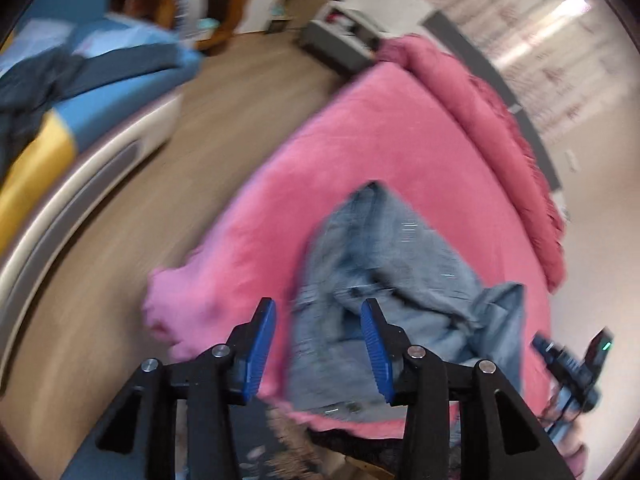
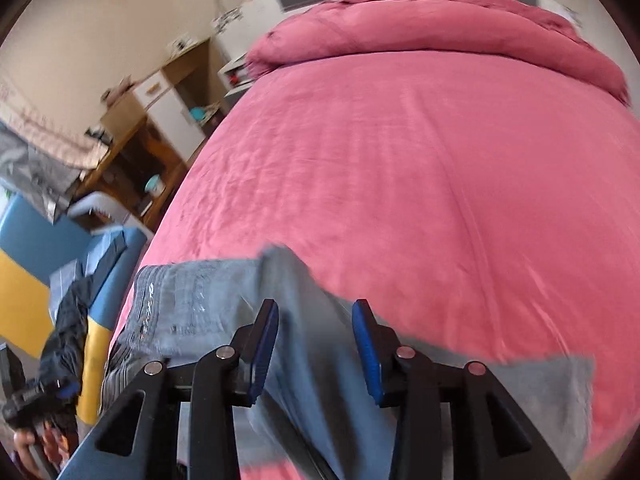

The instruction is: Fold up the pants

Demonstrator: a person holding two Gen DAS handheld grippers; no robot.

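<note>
A pair of light blue jeans (image 1: 384,272) lies crumpled near the foot of a bed with a pink cover (image 1: 360,128). My left gripper (image 1: 318,308) is open and hovers above the jeans' near edge, with nothing between its blue pads. In the right wrist view the jeans (image 2: 208,300) lie along the near edge of the pink cover (image 2: 420,168). My right gripper (image 2: 316,308) is open just above the denim and holds nothing. The right gripper also shows in the left wrist view (image 1: 572,364), at the far right. Both views are motion-blurred.
A rolled pink duvet (image 2: 432,24) lies at the head of the bed. A blue and yellow sofa (image 1: 72,112) with dark clothes on it (image 1: 36,84) stands to the left, across a strip of wooden floor (image 1: 160,200). Wooden shelves (image 2: 152,136) stand beside the bed.
</note>
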